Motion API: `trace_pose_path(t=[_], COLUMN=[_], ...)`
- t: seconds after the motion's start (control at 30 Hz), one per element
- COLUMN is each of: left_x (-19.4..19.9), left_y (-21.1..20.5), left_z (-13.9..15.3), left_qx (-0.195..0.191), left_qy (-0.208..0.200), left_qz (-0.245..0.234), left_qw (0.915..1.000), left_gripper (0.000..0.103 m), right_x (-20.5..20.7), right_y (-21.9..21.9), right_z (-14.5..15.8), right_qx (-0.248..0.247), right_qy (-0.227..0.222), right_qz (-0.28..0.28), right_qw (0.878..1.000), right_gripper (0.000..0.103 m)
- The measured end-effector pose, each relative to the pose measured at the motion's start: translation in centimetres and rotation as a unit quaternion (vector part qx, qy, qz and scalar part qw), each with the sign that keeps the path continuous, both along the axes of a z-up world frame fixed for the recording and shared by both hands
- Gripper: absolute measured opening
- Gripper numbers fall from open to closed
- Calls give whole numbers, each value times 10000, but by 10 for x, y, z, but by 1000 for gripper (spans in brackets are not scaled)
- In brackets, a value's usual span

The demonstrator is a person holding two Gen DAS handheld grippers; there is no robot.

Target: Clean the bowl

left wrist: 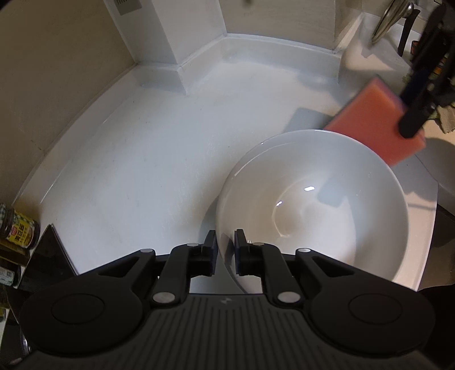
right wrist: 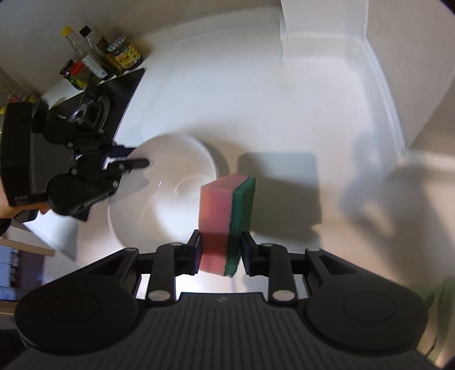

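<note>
left tongs [left wrist: 226, 250] grip bowl [left wrist: 312, 205] rim

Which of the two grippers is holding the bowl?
The left gripper, pinching the white bowl by its near rim. The right gripper grips a pink-and-green sponge instead.

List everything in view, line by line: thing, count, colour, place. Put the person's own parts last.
bowl: one, white, on the counter, rim between the left gripper's fingers.
sponge: one, pink with green scouring side, held above the bowl's edge.
counter: one, white, under everything.
bottles and jars: several, mixed colours, far corner beside the stove.
stove: one, black, counter's edge.
metal lid: one, silver, against the back wall.
left gripper: one, black, clamped on the bowl's rim.
right gripper: one, black, gripping the sponge.
hand: partly visible, holding the left gripper.
</note>
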State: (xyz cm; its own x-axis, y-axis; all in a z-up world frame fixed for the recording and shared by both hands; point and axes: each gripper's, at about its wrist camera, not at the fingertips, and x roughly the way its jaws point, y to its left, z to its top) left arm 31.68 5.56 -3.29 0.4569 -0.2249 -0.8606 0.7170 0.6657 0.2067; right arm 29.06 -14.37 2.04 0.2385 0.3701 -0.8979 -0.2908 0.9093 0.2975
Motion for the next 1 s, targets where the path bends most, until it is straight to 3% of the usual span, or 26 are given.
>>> trace_pose_path(t=[0.17, 0.37, 0.47, 0.57, 0.63, 0.8, 0.9, 1.0], left_x=[3, 8, 15, 19, 19, 18, 20, 20], left_y=[-6, -6, 3, 17, 20, 15, 6, -2], left_z=[-2, -3, 1, 6, 5, -3, -4, -7], left_qx=[55, -5, -220, -476, -490, -396, -169, -19], left_qy=[-128, -143, 352, 958, 1123, 1026, 734, 509], left_qz=[-229, -421, 293, 1264, 1494, 1077, 466, -62], left_qw=[9996, 9990, 9987, 9862, 9812, 9881, 9961, 9987], left_gripper=[12, 13, 14, 15, 14, 10, 12, 14], right_x=[4, 8, 6, 2, 0, -9, -11, 1], right_y=[4, -6, -8, -13, -14, -13, -15, -22], right_z=[3, 2, 0, 0, -1, -2, -3, -4], right_qx=[-164, -5, 79, 164, 211, 332, 364, 501], right_qy=[-373, -509, -538, -605, -642, -650, -590, -543], right_qz=[-56, -243, -256, -317, -394, -414, -340, -472], right_qw=[9992, 9984, 9982, 9975, 9969, 9965, 9970, 9961], right_gripper=[24, 24, 24, 24, 24, 24, 24, 24])
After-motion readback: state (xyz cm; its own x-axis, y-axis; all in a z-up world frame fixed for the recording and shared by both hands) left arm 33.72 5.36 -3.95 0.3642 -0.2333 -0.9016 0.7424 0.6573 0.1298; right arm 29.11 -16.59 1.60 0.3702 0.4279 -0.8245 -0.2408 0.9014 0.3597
